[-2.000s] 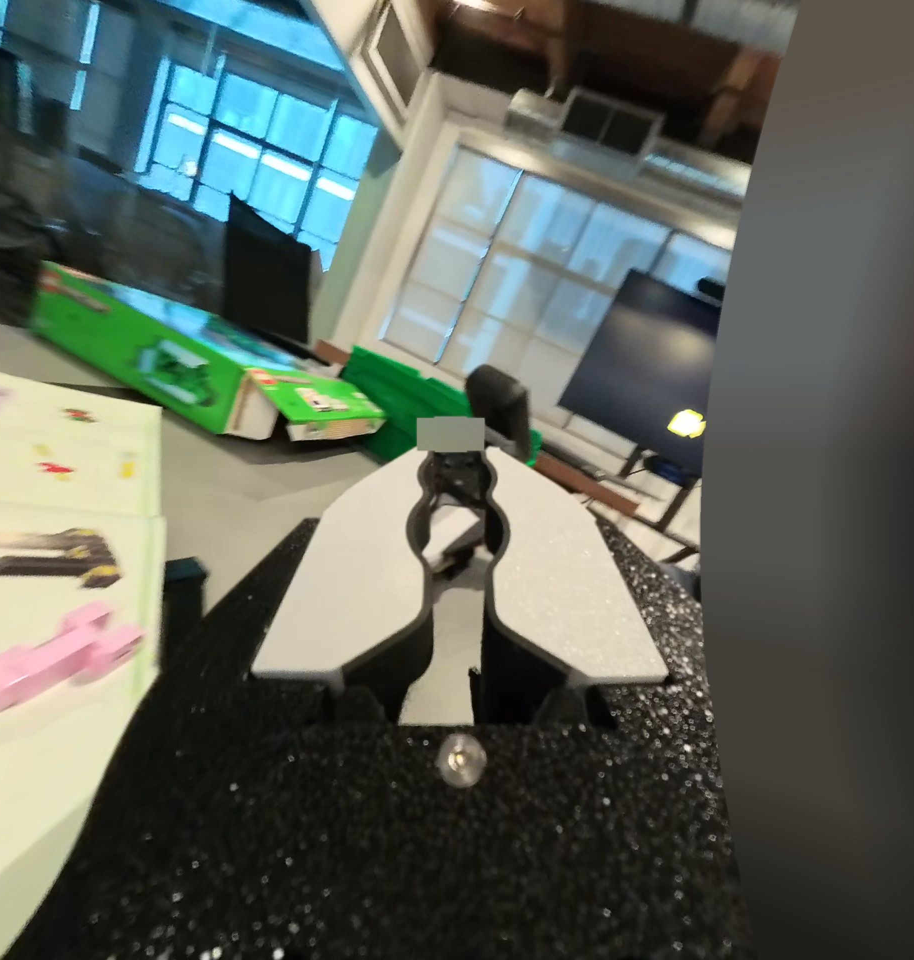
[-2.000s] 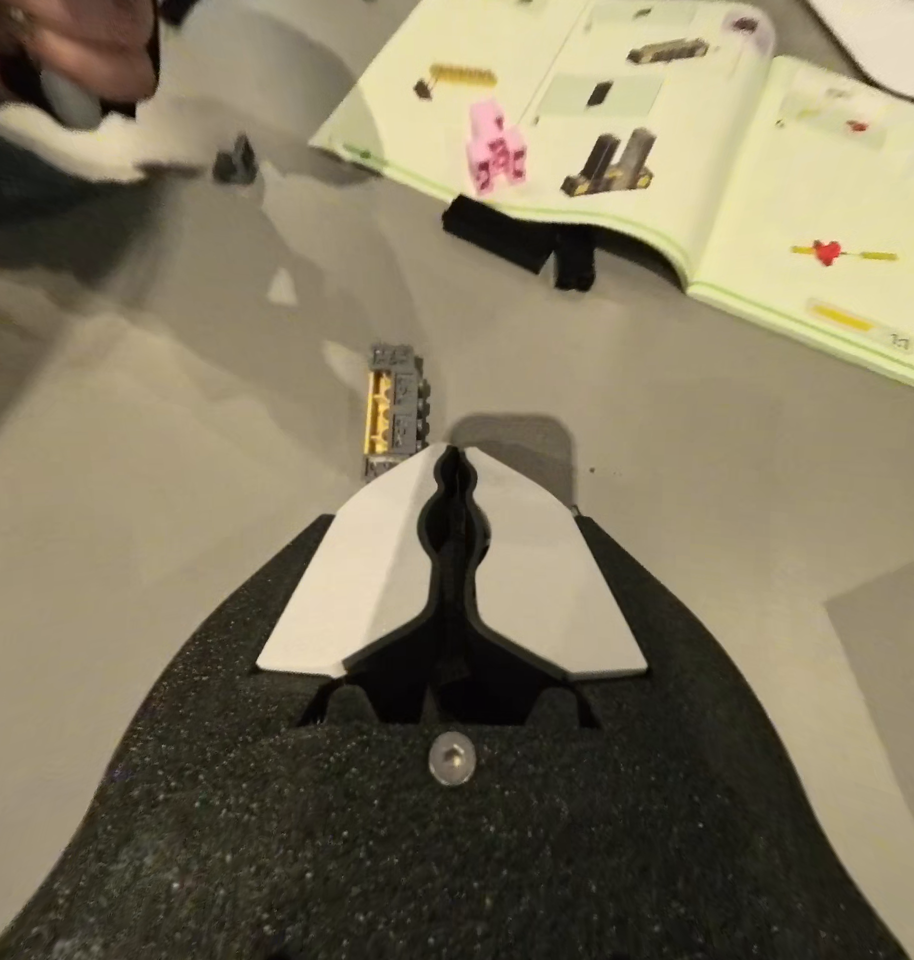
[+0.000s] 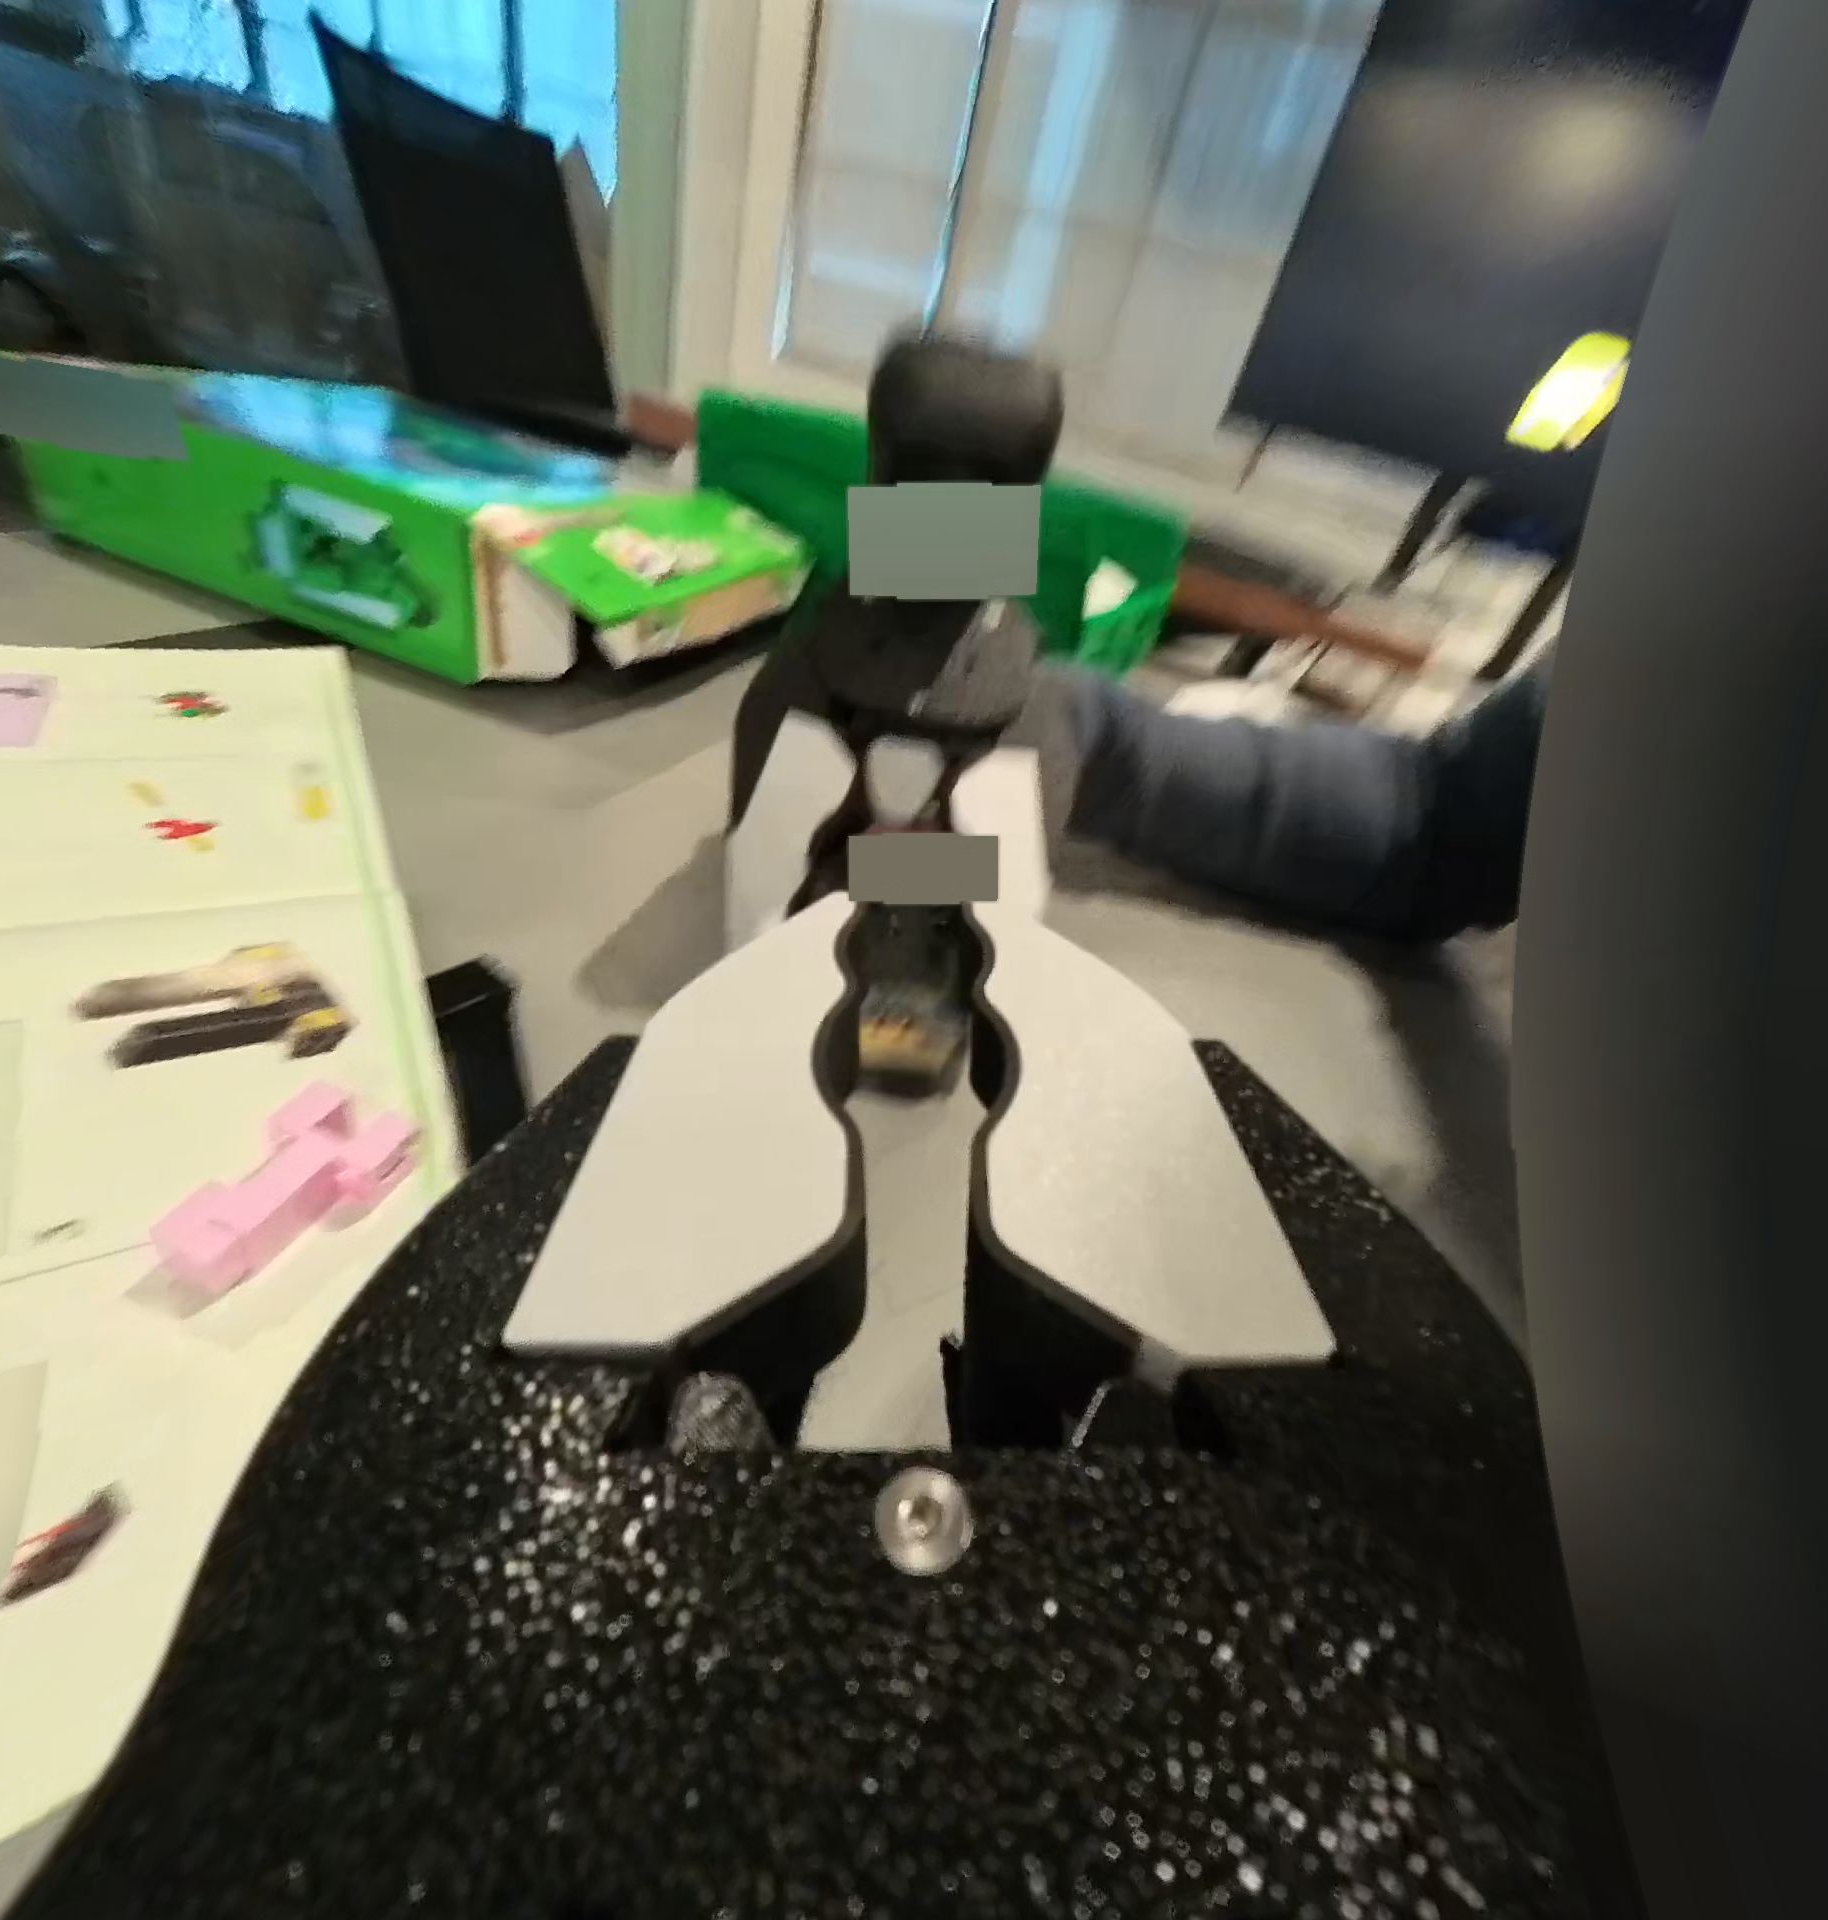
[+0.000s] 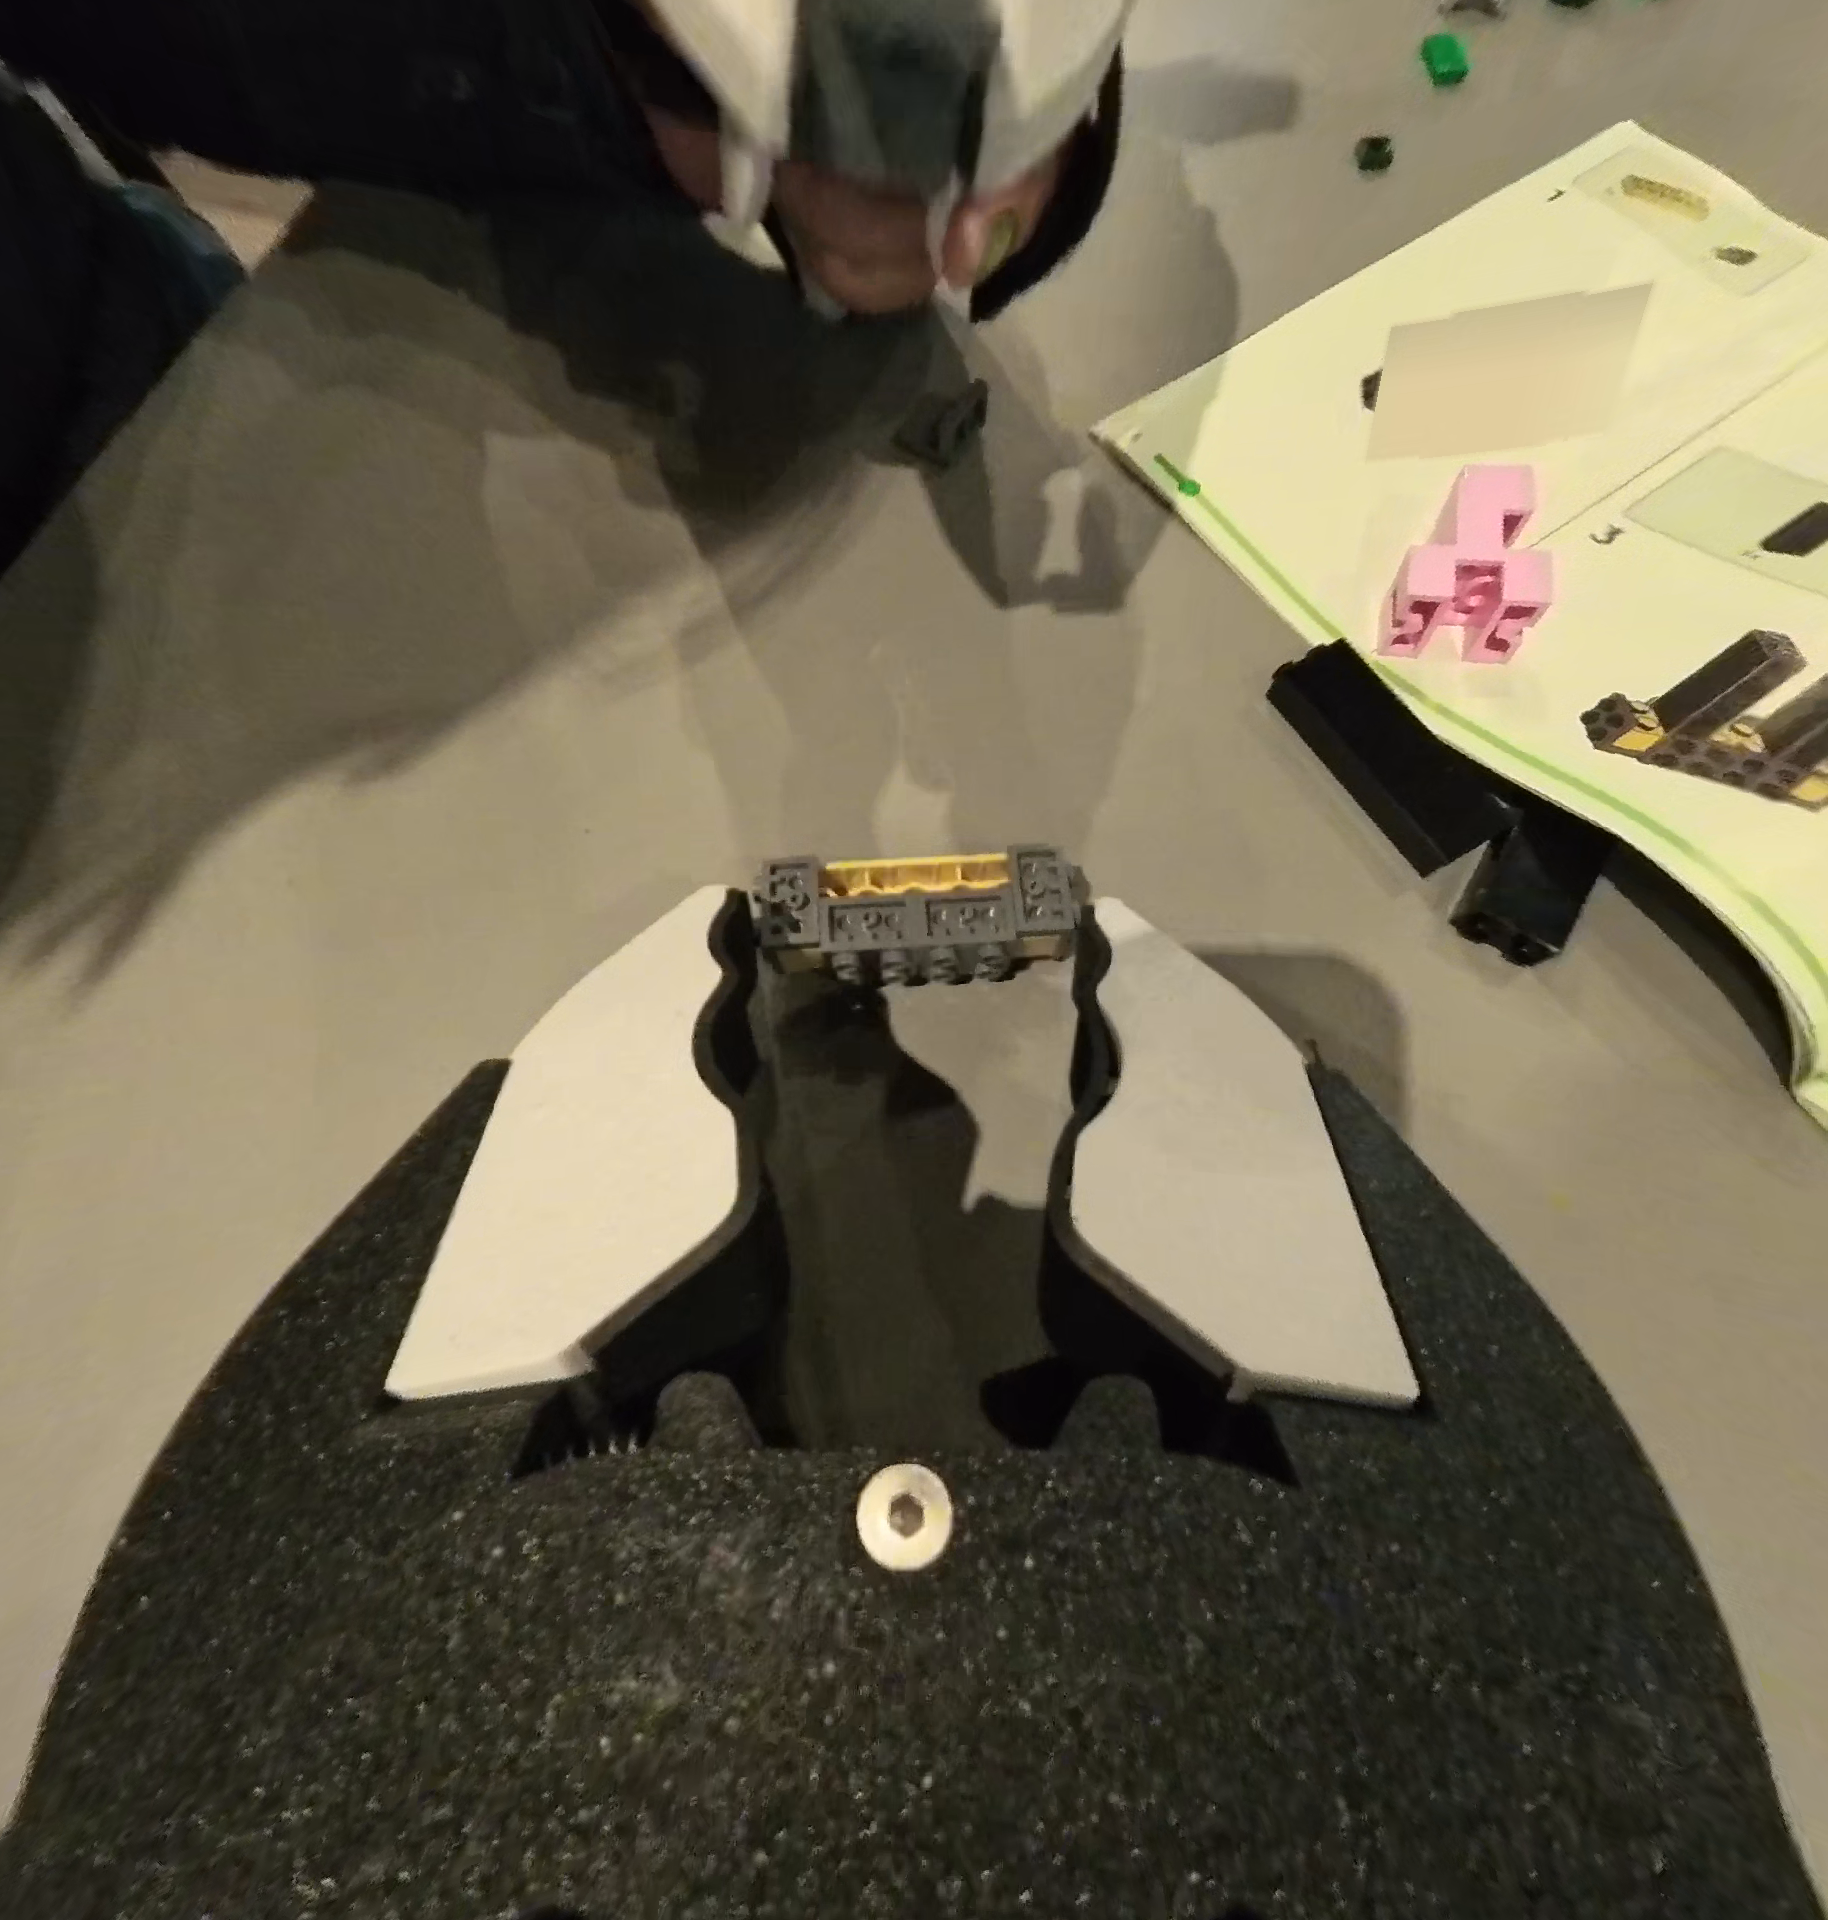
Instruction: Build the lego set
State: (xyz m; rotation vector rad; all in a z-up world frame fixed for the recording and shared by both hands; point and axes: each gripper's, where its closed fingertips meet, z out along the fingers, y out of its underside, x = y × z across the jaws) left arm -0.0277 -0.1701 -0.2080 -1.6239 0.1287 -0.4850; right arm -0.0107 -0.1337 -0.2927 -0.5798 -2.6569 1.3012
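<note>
i'm seeing two grippers, one grey-and-yellow lego assembly (image 4: pixel 918 914), one open instruction booklet (image 4: pixel 1575 582) and one green lego box (image 3: pixel 266 520) lying on the grey table (image 4: pixel 474 831). two loose green pieces (image 4: pixel 1409 99) are sitting at the far edge, and two black bricks (image 4: pixel 1429 800) are poking out from under the booklet's near edge.

my right gripper (image 4: pixel 915 925) is tilting down over the table with its fingers spread about the width of the assembly, pinching it at both short ends and holding it off the surface, studs facing the camera. the left gripper (image 3: pixel 915 997) is pointing level across the table toward it, fingers drawn narrow with a slim gap; a small dark and yellow piece is showing blurred between the tips, but i cannot tell whether it is gripped. in the right wrist view the left gripper is hanging blurred at the top.

two seconds ago the assembly was lying on the table beside my closed right fingertips; now it is lifted and turned crosswise.
</note>
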